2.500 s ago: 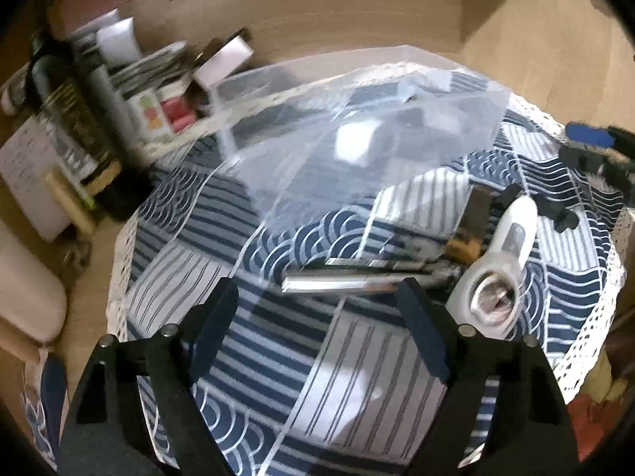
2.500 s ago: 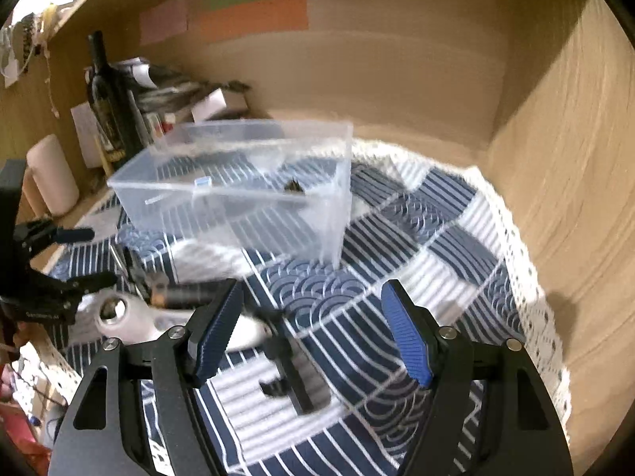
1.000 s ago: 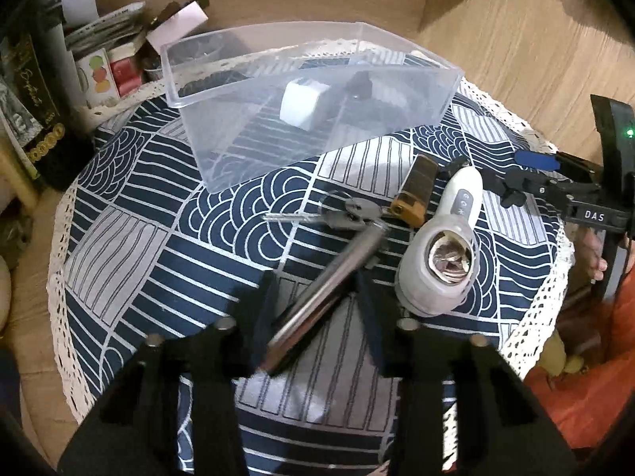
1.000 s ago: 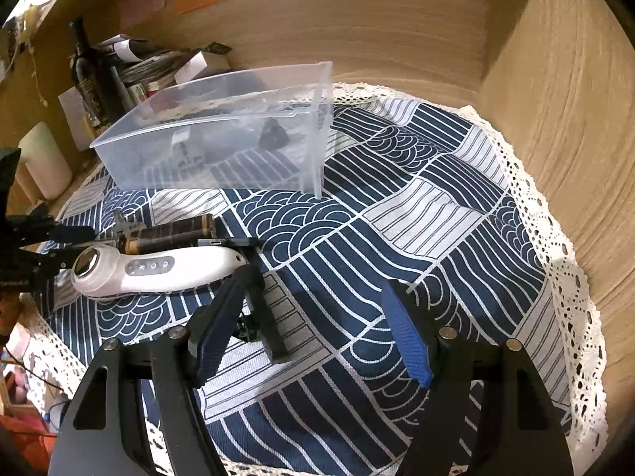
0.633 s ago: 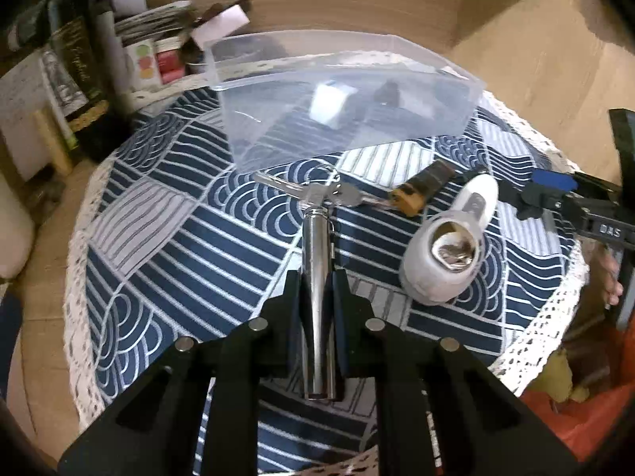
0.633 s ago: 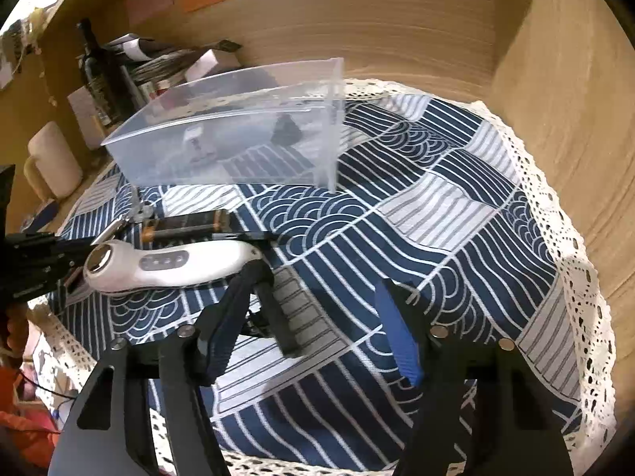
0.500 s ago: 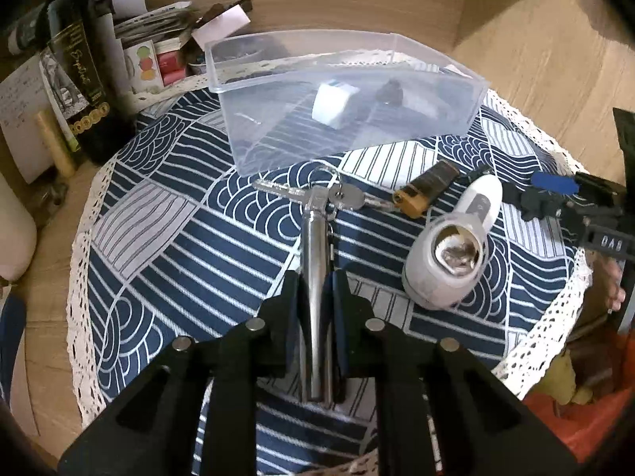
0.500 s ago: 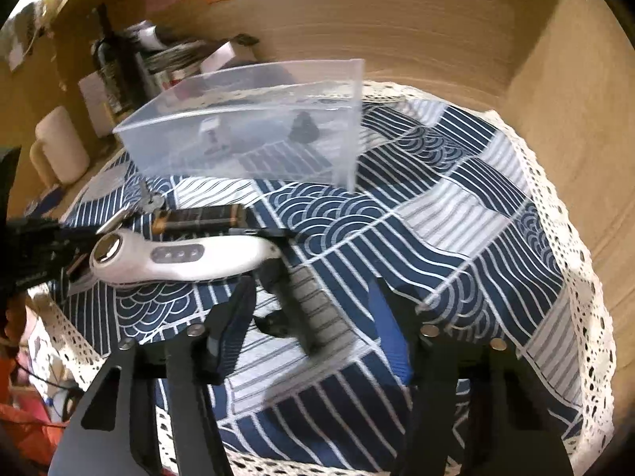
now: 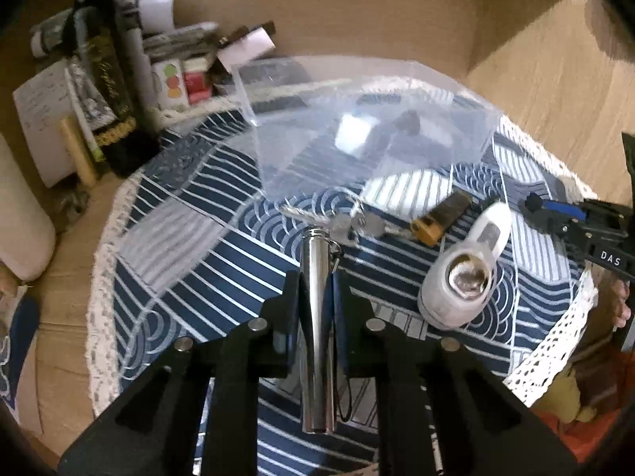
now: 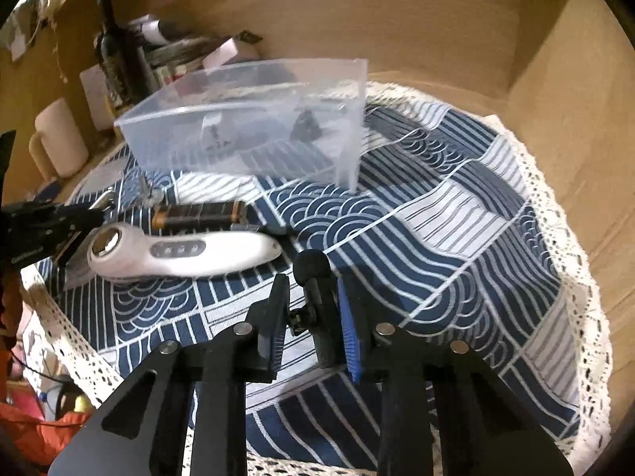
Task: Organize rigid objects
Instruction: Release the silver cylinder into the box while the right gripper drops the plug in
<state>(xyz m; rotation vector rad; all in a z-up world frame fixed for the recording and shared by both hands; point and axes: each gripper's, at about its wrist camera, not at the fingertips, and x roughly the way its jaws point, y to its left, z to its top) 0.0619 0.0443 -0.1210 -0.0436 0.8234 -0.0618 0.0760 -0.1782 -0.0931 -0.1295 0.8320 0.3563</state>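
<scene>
Since 1.0 s ago the right gripper point(image 10: 311, 313) has drawn its 2 fingers point(image 10: 351, 329) from wide apart to a narrow gap around the small black angled bracket point(image 10: 317, 297), which sits low at centre frame between them; the right finger touches it, though whether the left one does I cannot tell. The left gripper point(image 9: 313, 305), half open then, now clamps the polished silver metal cylinder point(image 9: 315, 317) tightly at bottom centre; a bunch of silver keys point(image 9: 349, 224) hangs at its far end, over the navy-and-white wave-patterned cloth point(image 9: 190, 238) on the tabletop. The clear plastic bin point(image 9: 357, 127) stands at upper centre; the white handheld device point(image 10: 186, 252) lies at left of the right view, beside the brown-and-gold lighter point(image 10: 198, 212).
</scene>
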